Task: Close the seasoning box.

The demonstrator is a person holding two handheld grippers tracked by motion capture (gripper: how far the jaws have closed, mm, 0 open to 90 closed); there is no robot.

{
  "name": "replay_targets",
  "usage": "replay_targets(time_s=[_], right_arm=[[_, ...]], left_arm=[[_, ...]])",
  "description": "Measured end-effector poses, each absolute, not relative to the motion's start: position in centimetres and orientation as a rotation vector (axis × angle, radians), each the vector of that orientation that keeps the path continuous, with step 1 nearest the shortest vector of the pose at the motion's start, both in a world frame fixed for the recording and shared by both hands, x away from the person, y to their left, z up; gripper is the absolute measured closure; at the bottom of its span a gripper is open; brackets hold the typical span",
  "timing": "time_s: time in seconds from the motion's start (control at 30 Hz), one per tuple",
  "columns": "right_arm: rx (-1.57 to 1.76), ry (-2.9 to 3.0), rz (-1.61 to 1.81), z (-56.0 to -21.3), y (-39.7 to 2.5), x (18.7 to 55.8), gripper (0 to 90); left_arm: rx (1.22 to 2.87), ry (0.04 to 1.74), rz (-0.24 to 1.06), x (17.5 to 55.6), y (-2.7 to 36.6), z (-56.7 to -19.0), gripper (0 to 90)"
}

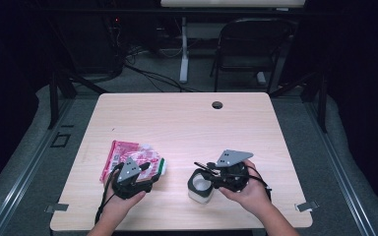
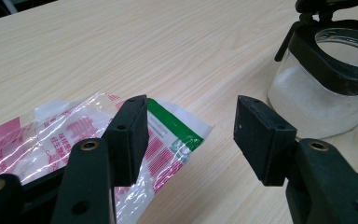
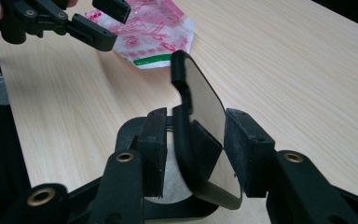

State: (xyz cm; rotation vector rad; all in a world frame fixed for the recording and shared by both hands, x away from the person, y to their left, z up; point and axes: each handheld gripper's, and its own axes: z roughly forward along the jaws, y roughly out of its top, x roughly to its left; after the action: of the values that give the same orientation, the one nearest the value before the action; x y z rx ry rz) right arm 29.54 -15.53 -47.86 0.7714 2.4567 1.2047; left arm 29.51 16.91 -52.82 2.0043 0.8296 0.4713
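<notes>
The clear container (image 1: 200, 188) stood on the surface (image 1: 187, 123) close to the person's edge, right of the middle, its black-rimmed mouth up and its hinged lid (image 3: 200, 121) raised nearly on edge above the opening. The right tongs (image 1: 207, 172) came at it from the right, and in the right gripper view their jaws stood on either side of that upright lid with a little gap showing at each face, so they bracketed the flap rather than clamped it; whether a pad already touched it could not be told. The pink packet (image 1: 128, 160) lay flat to the left of the container and well apart from it, its long axis running slantwise away from the person, its green-striped end (image 2: 175, 128) turned toward the container. The left tongs (image 2: 191, 135) hung low over that green end, jaws spread wide and holding nothing, one pad over the film and the other over bare wood toward the container. What mattered for the coming move, as I judged it, was that the packet lay directly under the left tongs and nearer that hand, while the open mouth waited to its right; the packet would have to travel rightward to reach it.
</notes>
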Motion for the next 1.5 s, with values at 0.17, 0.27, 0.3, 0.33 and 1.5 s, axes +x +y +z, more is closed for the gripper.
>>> replay_targets(time_s=[0.17,0.27,0.3,0.33,1.5], right_arm=[[0.742,2.462,1.198,-48.3,-15.3,29.2,58.2],[0.733,2.459,1.191,-48.4,-15.2,29.0,57.9],[0.734,2.455,1.194,-48.4,-15.2,29.0,57.7],[0.736,2.452,1.197,-48.4,-15.2,28.9,57.5],[0.709,2.466,1.207,-49.9,-14.7,27.1,46.4]], left_arm=[[2.006,0.831,0.469,29.5,17.0,-52.8,45.1],[2.007,0.83,0.469,29.5,17.0,-52.8,45.1],[2.011,0.831,0.469,29.5,17.0,-52.8,45.1],[2.01,0.83,0.469,29.5,16.9,-52.8,45.1],[2.007,0.832,0.475,29.5,17.0,-52.8,44.6]])
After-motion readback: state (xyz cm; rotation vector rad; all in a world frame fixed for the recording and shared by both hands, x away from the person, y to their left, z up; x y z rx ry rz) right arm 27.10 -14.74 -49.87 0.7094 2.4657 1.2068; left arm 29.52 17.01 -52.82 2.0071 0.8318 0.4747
